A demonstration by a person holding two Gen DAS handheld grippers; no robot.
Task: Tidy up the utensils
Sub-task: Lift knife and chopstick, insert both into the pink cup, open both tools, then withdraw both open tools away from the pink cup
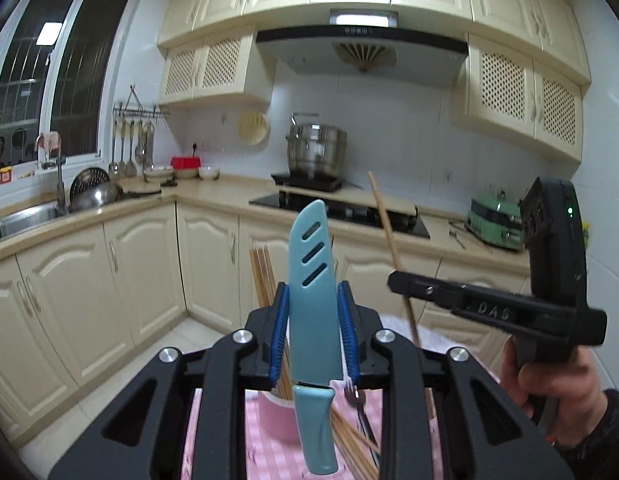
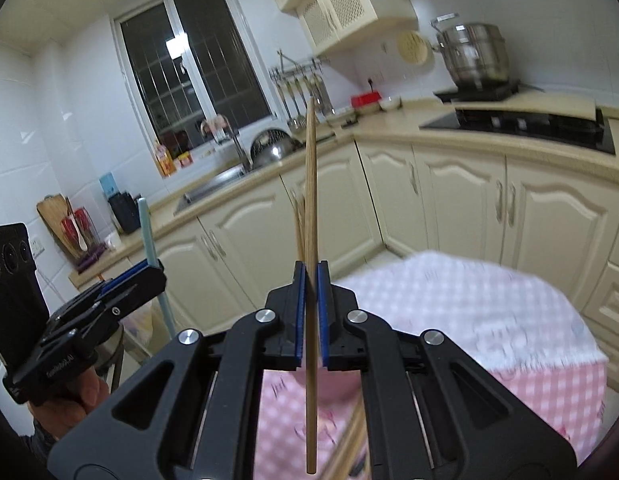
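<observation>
My left gripper (image 1: 313,300) is shut on a light blue sheathed knife (image 1: 312,280), held upright, tip up, handle hanging down. My right gripper (image 2: 310,276) is shut on a single wooden chopstick (image 2: 310,200), held upright; it also shows at the right of the left wrist view (image 1: 393,252), and so does the right gripper (image 1: 405,284). Below, a pink holder cup (image 1: 275,416) stands on a pink checked tablecloth (image 2: 469,312) with several chopsticks (image 1: 263,280) standing in it. Loose chopsticks (image 1: 353,444) and a fork (image 1: 355,398) lie beside it.
Kitchen counters run behind: sink (image 1: 25,216) at left, black cooktop (image 1: 341,212) with a steel pot (image 1: 315,152), green appliance (image 1: 495,222) at right. Cream cabinets stand below. The left gripper shows at the left of the right wrist view (image 2: 129,284).
</observation>
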